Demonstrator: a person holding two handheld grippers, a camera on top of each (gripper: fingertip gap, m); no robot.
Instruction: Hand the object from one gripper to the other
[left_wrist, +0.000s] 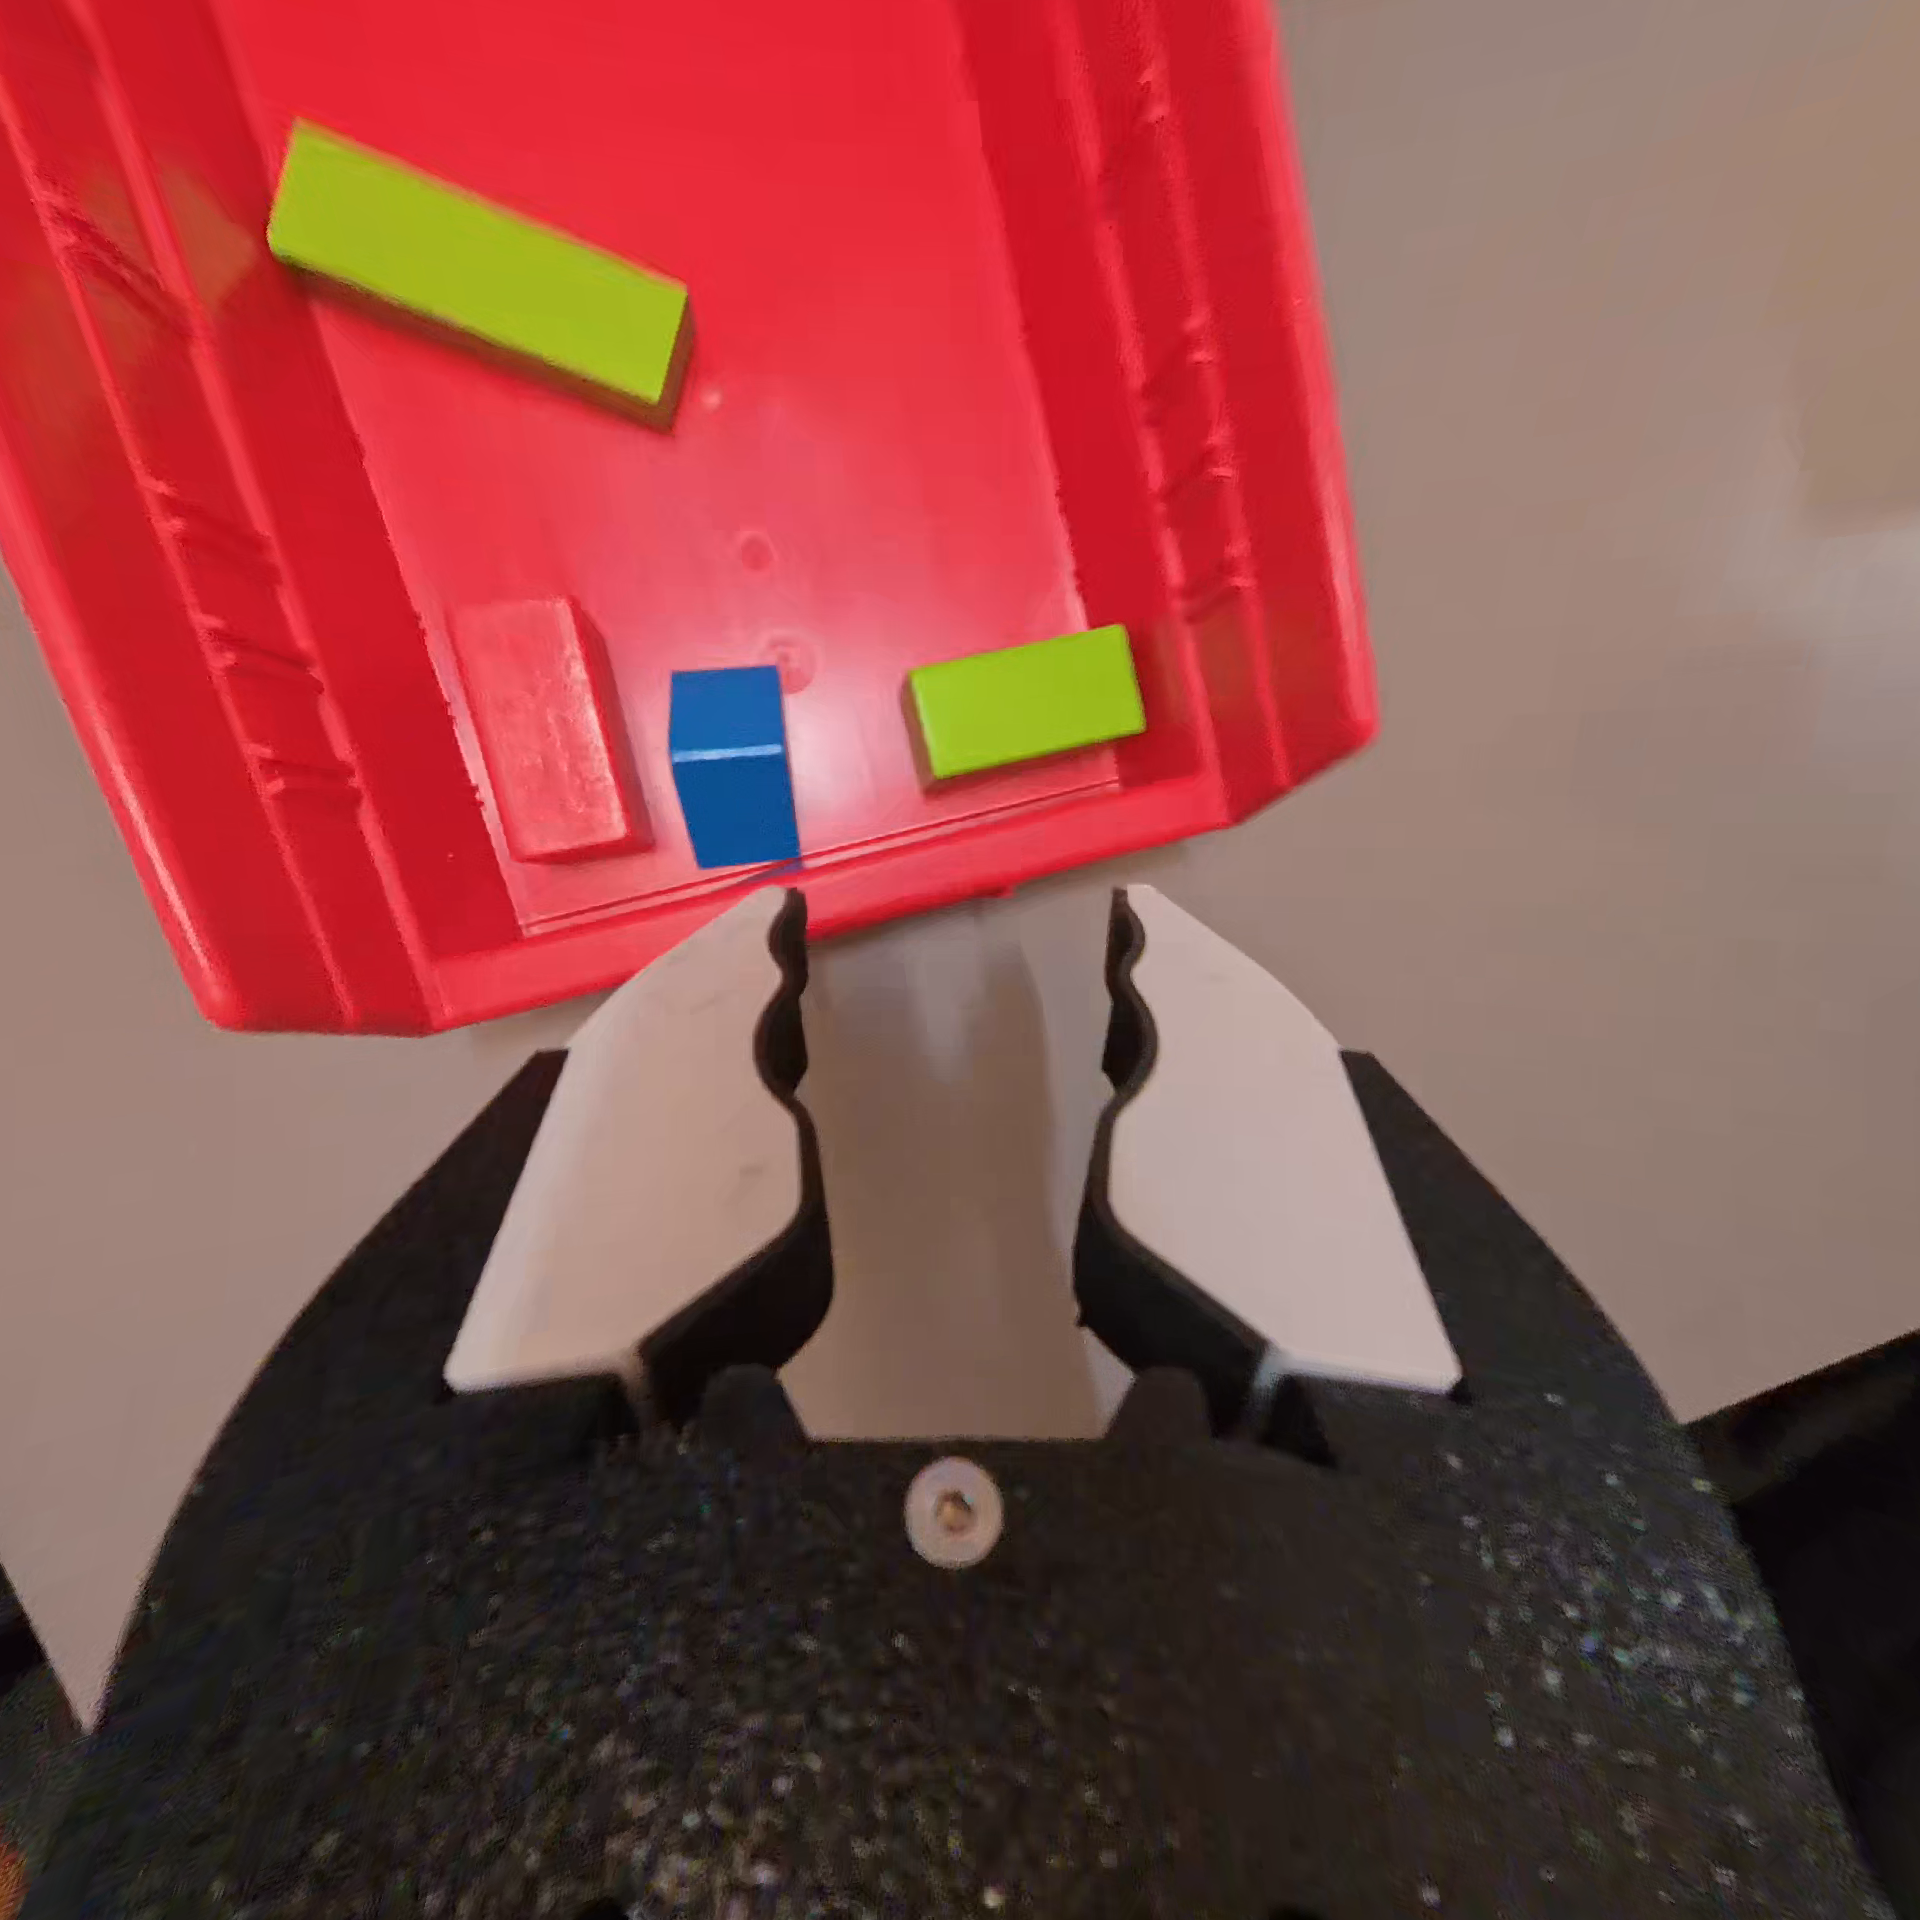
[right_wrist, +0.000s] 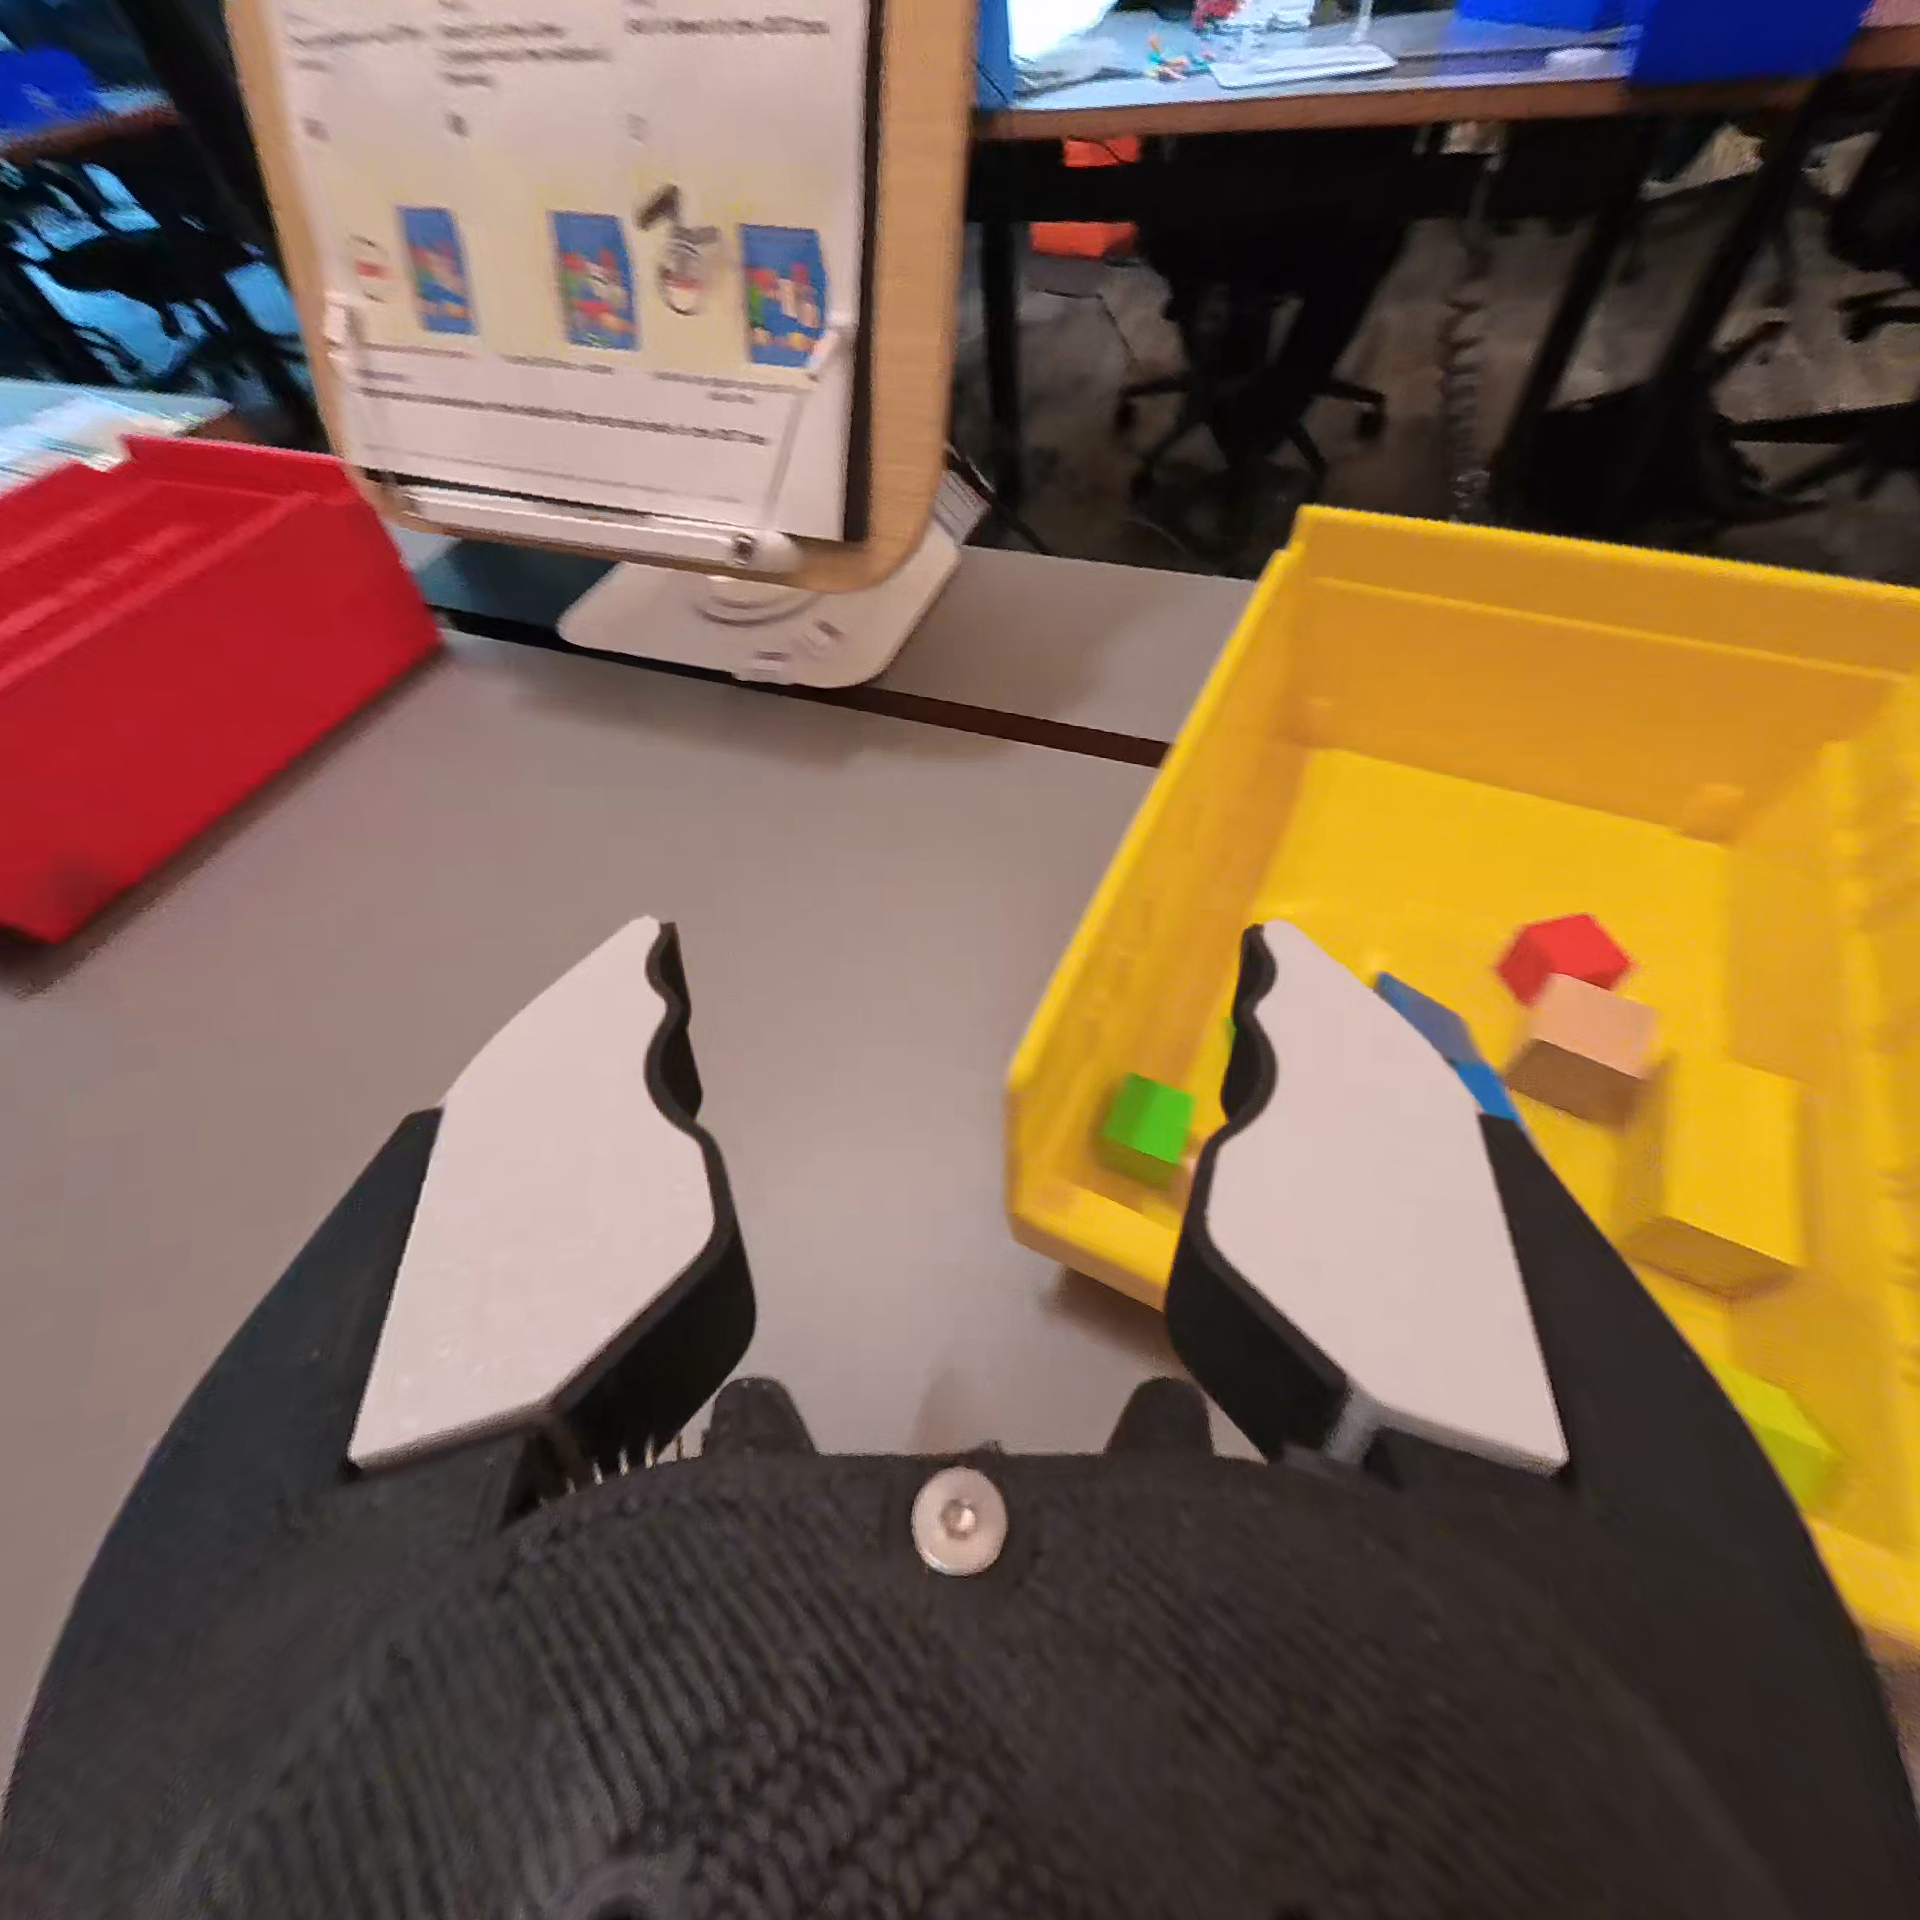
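In the left wrist view my left gripper (left_wrist: 954, 904) is open and empty, hovering over the near rim of a red bin (left_wrist: 883, 312). Inside the bin lie a blue cube (left_wrist: 732, 769) just beyond my left fingertip, a red block (left_wrist: 545, 727), a short lime-green block (left_wrist: 1027, 701) and a long lime-green block (left_wrist: 478, 275). In the right wrist view my right gripper (right_wrist: 961, 945) is open and empty above the grey table (right_wrist: 727, 883), its right finger (right_wrist: 1351, 1143) over the near left corner of a yellow bin (right_wrist: 1195, 935).
The yellow bin holds a green cube (right_wrist: 1146, 1127), a blue block (right_wrist: 1449, 1034), a red cube (right_wrist: 1564, 956), a tan block (right_wrist: 1584, 1049), a yellow block (right_wrist: 1725, 1174) and a lime block (right_wrist: 1782, 1439). The red bin (right_wrist: 177, 675) stands at the left. A stand with a sheet (right_wrist: 623, 260) is behind. The grippers' ends are close to 55 cm from one another.
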